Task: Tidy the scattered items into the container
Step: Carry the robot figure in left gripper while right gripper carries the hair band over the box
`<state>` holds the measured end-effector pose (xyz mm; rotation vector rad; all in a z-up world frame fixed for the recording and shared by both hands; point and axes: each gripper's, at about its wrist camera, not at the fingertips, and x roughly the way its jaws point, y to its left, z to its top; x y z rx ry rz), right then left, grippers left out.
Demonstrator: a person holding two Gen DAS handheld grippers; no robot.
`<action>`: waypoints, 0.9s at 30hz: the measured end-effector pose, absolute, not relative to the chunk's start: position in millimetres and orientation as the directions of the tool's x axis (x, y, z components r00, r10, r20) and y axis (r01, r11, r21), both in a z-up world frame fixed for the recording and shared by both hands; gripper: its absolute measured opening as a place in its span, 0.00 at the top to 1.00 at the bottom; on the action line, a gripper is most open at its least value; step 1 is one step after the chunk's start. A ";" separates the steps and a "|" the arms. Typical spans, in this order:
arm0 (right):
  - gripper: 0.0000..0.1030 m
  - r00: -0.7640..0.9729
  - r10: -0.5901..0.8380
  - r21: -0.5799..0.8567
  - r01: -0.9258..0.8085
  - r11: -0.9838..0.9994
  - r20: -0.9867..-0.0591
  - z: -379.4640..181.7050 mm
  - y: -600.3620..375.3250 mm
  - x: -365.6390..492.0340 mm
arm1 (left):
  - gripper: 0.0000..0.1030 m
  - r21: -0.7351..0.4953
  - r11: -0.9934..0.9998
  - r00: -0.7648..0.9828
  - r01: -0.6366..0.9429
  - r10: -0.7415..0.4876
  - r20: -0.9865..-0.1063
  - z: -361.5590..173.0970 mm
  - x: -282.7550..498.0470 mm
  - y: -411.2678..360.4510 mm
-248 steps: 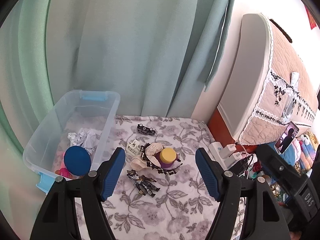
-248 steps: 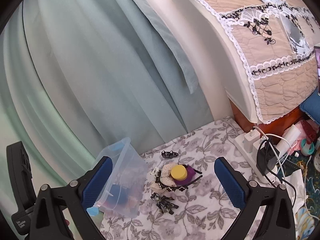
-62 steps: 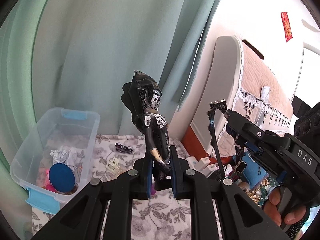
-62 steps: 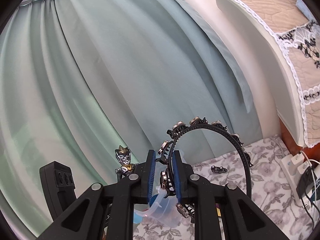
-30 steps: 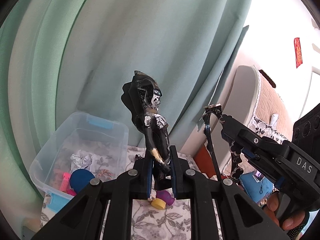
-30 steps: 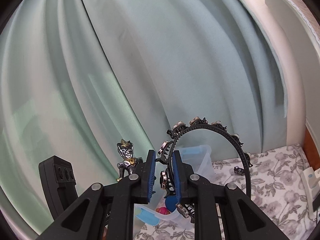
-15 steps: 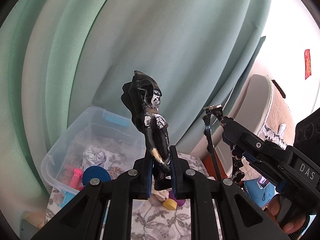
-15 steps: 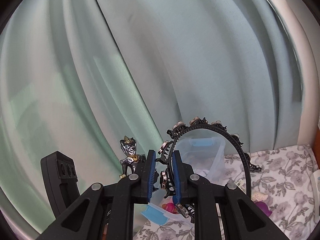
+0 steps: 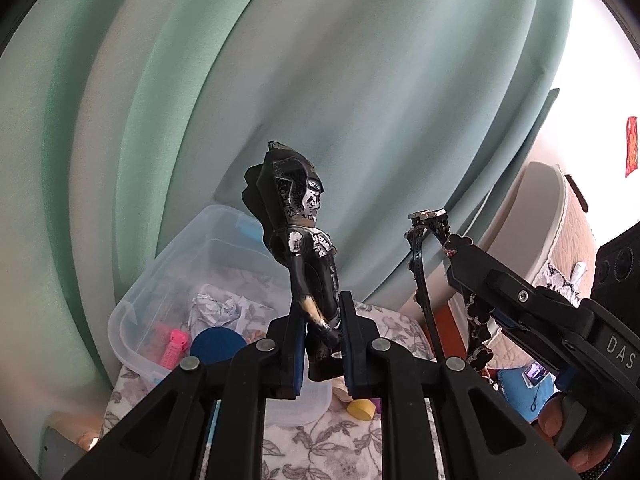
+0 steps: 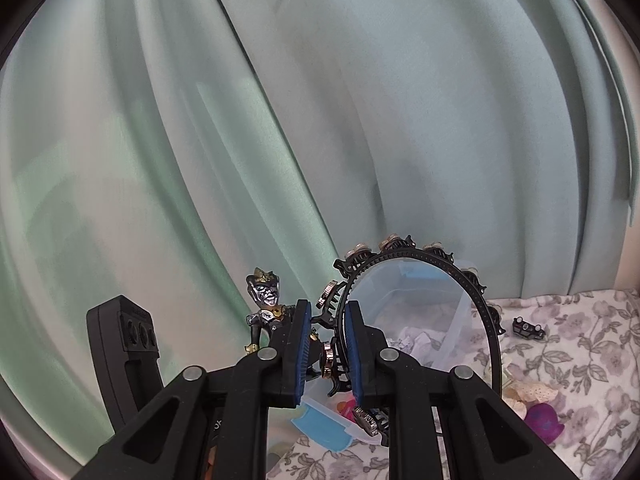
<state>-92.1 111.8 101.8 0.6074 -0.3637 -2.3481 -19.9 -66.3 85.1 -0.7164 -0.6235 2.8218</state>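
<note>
Left hand-held gripper: you have it clenched on the figure, which stands upright between the blue pads, held by its legs.
Right hand-held gripper: you have it clamped on the headband near one end; the arc rises up and right of the pads.
Bin: clear plastic with blue latches, on the flowered cloth, its far wall close against the curtain.
Bin contents: a crumpled paper, a blue disc and a pink piece lie inside; bare floor shows toward the far end.
Edges: in your left view the near rim sits below and left of the figure; in your right view the near corner with its latch lies just under the pads.
Open room: the curtain closes off the far side and the left; the cloth runs open to the right of the bin.
Still out: a toy car, a purple piece and a yellow cap lie on the cloth right of the bin.
Against a second ago: both grips are unchanged; the bin looms larger and nearer the middle of both views, and the padded headboard has slid toward the right edge.
Your right hand: fingers show on the handle at the lower right of the left view.
</note>
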 end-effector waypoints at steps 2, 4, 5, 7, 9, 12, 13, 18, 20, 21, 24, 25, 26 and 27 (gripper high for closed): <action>0.82 -0.655 -0.679 0.410 0.548 -0.729 -0.332 98.8 109.1 -97.8 | 0.85 -0.437 -0.898 -0.871 -0.045 0.250 -0.423 83.6 -20.2 -69.9; 0.82 -0.646 -0.684 0.409 0.554 -0.726 -0.338 96.4 106.4 -103.2 | 0.85 -0.441 -0.897 -0.871 -0.035 0.243 -0.426 82.5 -20.2 -74.1; 0.82 -0.642 -0.687 0.407 0.557 -0.724 -0.342 95.1 104.8 -106.3 | 0.85 -0.443 -0.896 -0.871 -0.029 0.240 -0.428 81.7 -20.5 -76.1; 0.82 -0.632 -0.692 0.407 0.563 -0.719 -0.348 92.3 101.8 -112.3 | 0.85 -0.445 -0.895 -0.870 -0.019 0.235 -0.434 79.8 -21.7 -79.7; 0.82 -0.622 -0.698 0.407 0.569 -0.714 -0.355 88.7 98.7 -118.9 | 0.85 -0.447 -0.895 -0.868 -0.011 0.230 -0.440 77.5 -22.7 -82.4; 0.82 -0.607 -0.705 0.406 0.577 -0.709 -0.367 83.1 94.1 -128.6 | 0.85 -0.450 -0.893 -0.865 0.005 0.222 -0.450 75.1 -23.5 -86.9; 0.82 -0.602 -0.707 0.406 0.580 -0.706 -0.370 81.4 92.7 -132.0 | 0.85 -0.452 -0.892 -0.864 0.011 0.219 -0.453 73.8 -24.3 -88.8; 0.82 -0.581 -0.722 0.398 0.602 -0.692 -0.376 77.6 85.5 -149.7 | 0.85 -0.454 -0.890 -0.858 0.036 0.205 -0.471 68.4 -27.5 -96.4; 0.82 -0.572 -0.731 0.396 0.614 -0.683 -0.372 77.7 83.2 -156.8 | 0.85 -0.453 -0.890 -0.855 0.046 0.199 -0.478 66.3 -29.1 -98.7; 0.82 -0.567 -0.735 0.395 0.620 -0.678 -0.371 77.7 81.9 -160.2 | 0.85 -0.453 -0.890 -0.854 0.050 0.197 -0.482 65.2 -30.1 -99.9; 0.82 -0.553 -0.746 0.392 0.635 -0.665 -0.371 75.8 79.1 -170.7 | 0.85 -0.453 -0.889 -0.850 0.061 0.192 -0.491 62.3 -32.8 -102.4; 0.82 -0.547 -0.751 0.395 0.639 -0.660 -0.369 74.3 78.7 -174.2 | 0.85 -0.453 -0.889 -0.848 0.066 0.189 -0.495 61.0 -33.9 -103.4; 0.82 -0.542 -0.755 0.397 0.643 -0.655 -0.369 72.5 78.4 -177.7 | 0.85 -0.453 -0.889 -0.846 0.070 0.188 -0.499 59.9 -34.9 -104.3; 0.82 -0.538 -0.758 0.398 0.645 -0.652 -0.370 70.6 78.2 -181.1 | 0.85 -0.453 -0.889 -0.845 0.074 0.185 -0.502 58.7 -35.9 -105.2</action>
